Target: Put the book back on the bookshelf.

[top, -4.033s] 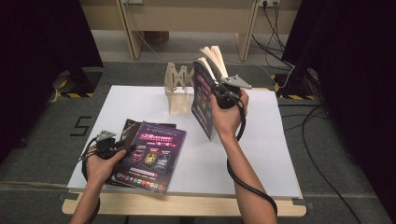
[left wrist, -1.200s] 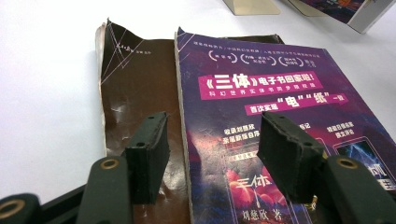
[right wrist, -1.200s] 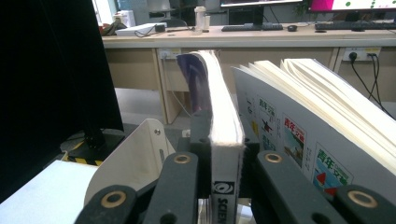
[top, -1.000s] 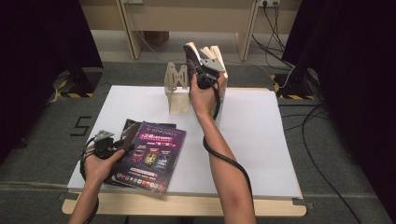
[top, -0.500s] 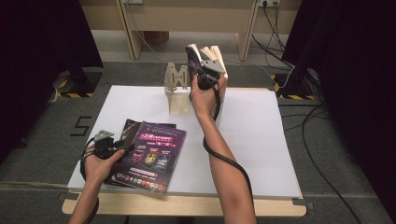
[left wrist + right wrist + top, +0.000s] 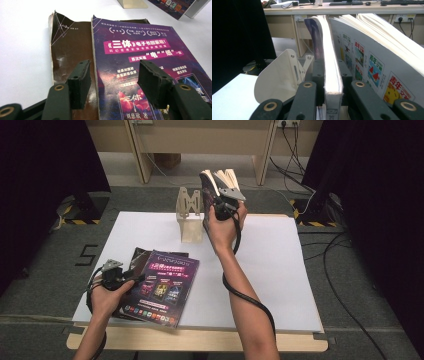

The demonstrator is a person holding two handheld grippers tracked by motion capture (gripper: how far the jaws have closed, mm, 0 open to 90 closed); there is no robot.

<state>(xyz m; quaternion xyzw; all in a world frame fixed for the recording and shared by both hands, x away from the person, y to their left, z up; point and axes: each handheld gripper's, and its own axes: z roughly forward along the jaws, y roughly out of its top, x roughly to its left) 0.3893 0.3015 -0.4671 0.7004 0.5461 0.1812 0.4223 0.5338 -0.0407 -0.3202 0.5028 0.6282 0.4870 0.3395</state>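
Right tongs [image 6: 216, 202] clamp an upright book [image 6: 209, 195] beside the stand [image 6: 190, 217] at the bench's far edge, jaws just easing slightly. Left tongs [image 6: 142, 279] stand open over the purple book [image 6: 162, 287] near the front-left corner.

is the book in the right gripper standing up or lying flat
Standing up: the book is held on edge beside the rack by the right gripper, with its pages fanning upward.

Purple-covered book [image 6: 162, 287], white tabletop [image 6: 280, 270]
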